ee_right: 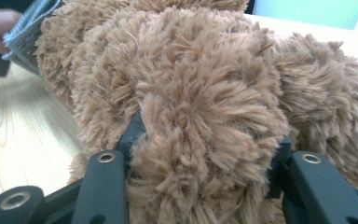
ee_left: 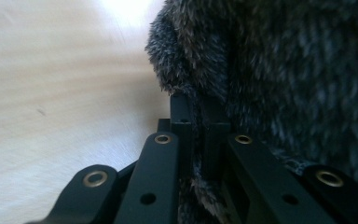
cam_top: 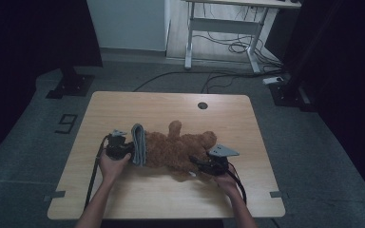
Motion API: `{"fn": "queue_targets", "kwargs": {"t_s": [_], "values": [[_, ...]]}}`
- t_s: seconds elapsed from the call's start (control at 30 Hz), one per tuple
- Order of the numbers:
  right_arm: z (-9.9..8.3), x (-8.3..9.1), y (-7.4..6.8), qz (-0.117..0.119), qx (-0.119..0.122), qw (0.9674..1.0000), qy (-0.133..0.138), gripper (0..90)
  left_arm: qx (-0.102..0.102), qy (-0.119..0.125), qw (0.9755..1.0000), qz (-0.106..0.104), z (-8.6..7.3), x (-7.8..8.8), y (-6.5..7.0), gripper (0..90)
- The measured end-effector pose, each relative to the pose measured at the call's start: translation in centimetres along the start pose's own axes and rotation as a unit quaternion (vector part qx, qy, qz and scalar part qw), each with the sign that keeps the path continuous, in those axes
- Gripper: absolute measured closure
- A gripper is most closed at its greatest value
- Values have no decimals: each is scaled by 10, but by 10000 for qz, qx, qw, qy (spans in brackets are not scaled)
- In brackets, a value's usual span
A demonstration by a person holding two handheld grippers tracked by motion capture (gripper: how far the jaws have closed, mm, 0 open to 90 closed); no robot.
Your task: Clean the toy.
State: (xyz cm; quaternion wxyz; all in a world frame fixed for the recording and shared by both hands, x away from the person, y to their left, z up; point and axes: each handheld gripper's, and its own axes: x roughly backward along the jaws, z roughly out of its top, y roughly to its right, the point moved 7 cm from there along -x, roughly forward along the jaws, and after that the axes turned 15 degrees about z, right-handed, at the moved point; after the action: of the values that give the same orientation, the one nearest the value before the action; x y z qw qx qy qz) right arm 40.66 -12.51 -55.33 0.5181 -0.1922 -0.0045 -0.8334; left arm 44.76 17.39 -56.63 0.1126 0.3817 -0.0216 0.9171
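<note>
Two tools work on one brown teddy bear (cam_top: 178, 149), which lies on its side in the middle of the wooden desk (cam_top: 138, 107). Our left tool (cam_top: 129, 151) has its jaws pinched tight on the edge of a grey fuzzy cloth (cam_top: 139, 144) that stands folded against the bear's left end; in the left gripper view a thin strip of grey pile (ee_left: 193, 140) sits between the closed jaws. Our right tool (cam_top: 196, 161) clamps a thick limb of brown fur (ee_right: 205, 154) at the bear's right end.
</note>
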Motion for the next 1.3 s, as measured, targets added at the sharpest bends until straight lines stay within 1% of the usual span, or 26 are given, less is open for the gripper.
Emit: {"fn": "queue_targets", "kwargs": {"t_s": [0.07, 0.13, 0.23, 0.3, 0.43, 0.5, 0.57, 0.6, 0.63, 0.73, 0.77, 0.83, 0.87, 0.9, 0.93, 1.0, 1.03, 1.07, 1.1, 1.13, 1.2, 1.23, 1.3], "values": [[0, 0, 1, 1, -7, 10000, 9, 504, 14, 89, 9999, -65, 5, 3, 2, 858], [0, 0, 4, -24, 10, 10000, -8, 504, -44, 159, 9998, -89, 13, 7, 6, 858], [2, 1, 11, -97, 59, 9999, -29, 503, -102, 250, 9995, -155, 22, 14, 14, 859], [3, 3, 17, -134, 70, 9999, -22, 503, -89, 327, 9991, -242, 28, 20, 18, 858], [3, 5, 21, -132, 113, 9998, 25, 503, -89, 578, 9976, -371, 44, 35, 26, 858], [3, 5, 20, -129, 150, 9998, 4, 504, 10, 732, 9956, -589, 58, 45, 34, 858], [3, 4, 20, -125, 146, 9998, 15, 504, 9, 916, 9925, -812, 73, 53, 51, 859], [3, 3, 19, -118, 152, 9998, 19, 503, -54, 986, 9906, -948, 80, 56, 63, 859], [3, 3, 18, -120, 157, 9998, 21, 503, -143, 1008, 9889, -1084, 86, 58, 78, 859], [3, 3, 16, -152, 150, 9998, 11, 503, -630, 1040, 9836, -1333, 95, 59, 130, 859], [3, 3, 16, -147, 146, 9998, 10, 503, -808, 1064, 9811, -1397, 97, 59, 146, 859], [3, 3, 15, -139, 140, 9998, 2, 502, -1077, 1095, 9767, -1501, 99, 57, 177, 858], [3, 3, 15, -152, 136, 9998, 2, 502, -1198, 1089, 9752, -1509, 99, 56, 190, 858], [3, 3, 15, -159, 138, 9998, 4, 502, -1337, 1088, 9742, -1456, 100, 52, 202, 858], [3, 4, 14, -159, 140, 9998, -1, 502, -1472, 1074, 9739, -1357, 99, 48, 211, 857], [3, 4, 13, -161, 147, 9998, -3, 502, -1648, 938, 9752, -1145, 97, 33, 224, 856], [2, 4, 13, -157, 140, 9998, -3, 502, -1744, 874, 9760, -966, 96, 25, 226, 855], [2, 4, 13, -160, 151, 9998, 16, 502, -1793, 804, 9769, -839, 93, 16, 227, 855], [2, 4, 13, -166, 152, 9997, 29, 502, -1804, 726, 9778, -782, 90, 9, 226, 854], [1, 4, 13, -173, 148, 9997, 30, 502, -1799, 708, 9782, -752, 88, 4, 224, 854], [1, 4, 13, -178, 140, 9997, 17, 502, -1701, 730, 9801, -710, 88, 2, 219, 856], [1, 3, 13, -178, 140, 9997, 15, 502, -1699, 737, 9806, -636, 88, 3, 216, 856], [1, 3, 12, -190, 161, 9997, -3, 502, -1808, 762, 9800, -340, 90, 4, 207, 857]]}}
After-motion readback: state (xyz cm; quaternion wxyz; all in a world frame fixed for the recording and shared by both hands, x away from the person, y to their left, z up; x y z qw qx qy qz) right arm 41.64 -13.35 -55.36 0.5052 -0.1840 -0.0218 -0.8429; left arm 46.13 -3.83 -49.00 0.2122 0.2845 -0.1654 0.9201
